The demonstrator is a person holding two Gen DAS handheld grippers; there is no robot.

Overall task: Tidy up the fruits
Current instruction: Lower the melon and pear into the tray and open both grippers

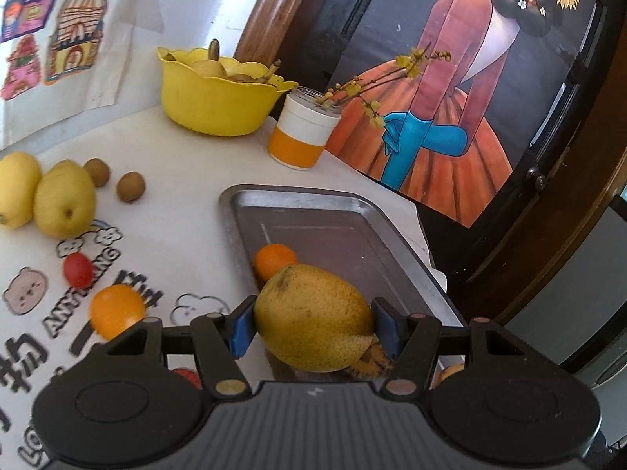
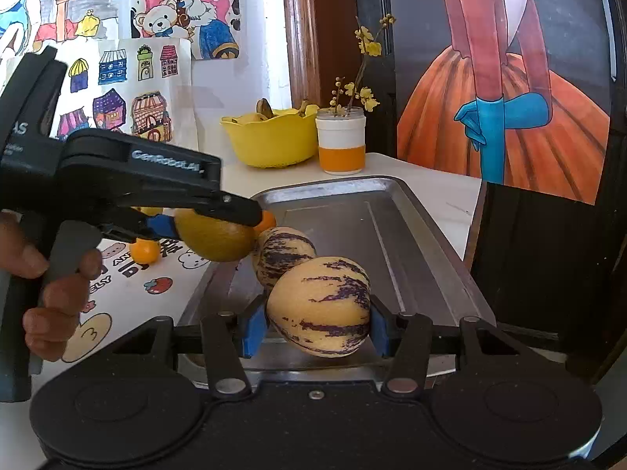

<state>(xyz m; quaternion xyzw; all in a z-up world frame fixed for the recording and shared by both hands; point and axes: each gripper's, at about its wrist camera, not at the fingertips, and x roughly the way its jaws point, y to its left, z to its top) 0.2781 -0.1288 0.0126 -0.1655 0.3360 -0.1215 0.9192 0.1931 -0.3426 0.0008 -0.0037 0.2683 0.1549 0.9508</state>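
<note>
Pear (image 1: 313,319) in left gripper (image 1: 315,323), over tray (image 1: 392,231)

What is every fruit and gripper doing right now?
Left gripper: shut on the pear.
Right gripper: shut on a striped melon.
Second striped melon: lying in the tray.
Small orange: in the tray.
Yellow bowl: holding fruit.
Kiwis: loose on the table.
</note>
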